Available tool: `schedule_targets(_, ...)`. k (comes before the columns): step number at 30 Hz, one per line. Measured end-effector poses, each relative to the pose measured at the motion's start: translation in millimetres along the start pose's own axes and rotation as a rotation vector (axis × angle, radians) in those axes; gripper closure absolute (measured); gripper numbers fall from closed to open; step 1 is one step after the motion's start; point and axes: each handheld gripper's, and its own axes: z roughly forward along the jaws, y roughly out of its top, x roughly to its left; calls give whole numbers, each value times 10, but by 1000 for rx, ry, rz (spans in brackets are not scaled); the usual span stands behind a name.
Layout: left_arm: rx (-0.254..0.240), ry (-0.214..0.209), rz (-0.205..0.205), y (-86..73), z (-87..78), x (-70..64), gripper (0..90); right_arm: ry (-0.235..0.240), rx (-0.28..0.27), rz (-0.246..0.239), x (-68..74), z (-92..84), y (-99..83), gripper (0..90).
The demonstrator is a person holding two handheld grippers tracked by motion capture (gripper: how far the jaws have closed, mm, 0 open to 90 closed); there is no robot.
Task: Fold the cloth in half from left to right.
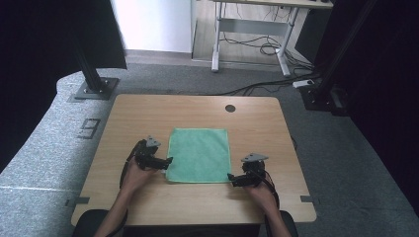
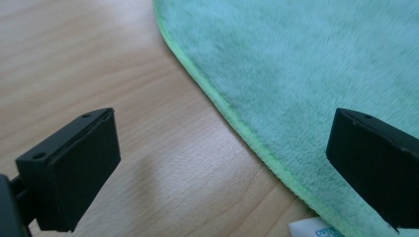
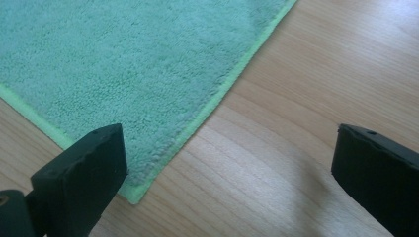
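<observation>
High view: both tools, left tool (image 1: 167, 162) and right tool (image 1: 231, 178), gape wide at green cloth (image 1: 199, 154) corners.

- The cloth (image 1: 199, 154) was plain green, with a lighter green edge (image 2: 232, 116).
- A small white tag (image 2: 311, 230) had blue print.
- The tabletop (image 1: 257, 128) was light brown wood with streaky grain.
- The gripper jaws were black.
</observation>
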Motion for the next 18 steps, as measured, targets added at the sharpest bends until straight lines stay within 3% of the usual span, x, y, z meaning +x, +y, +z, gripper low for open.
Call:
schedule_targets(4,46,35,27,-60,73,-55,4,-2,17,-9,25,33,-3,13)
schedule_targets(12,35,21,4,-97,45,-84,50,-14,46,-24,22,66,-19,34)
schedule_targets(18,48,13,9,-166,-40,-330,58,-46,37,16,-162,27,-59,41)
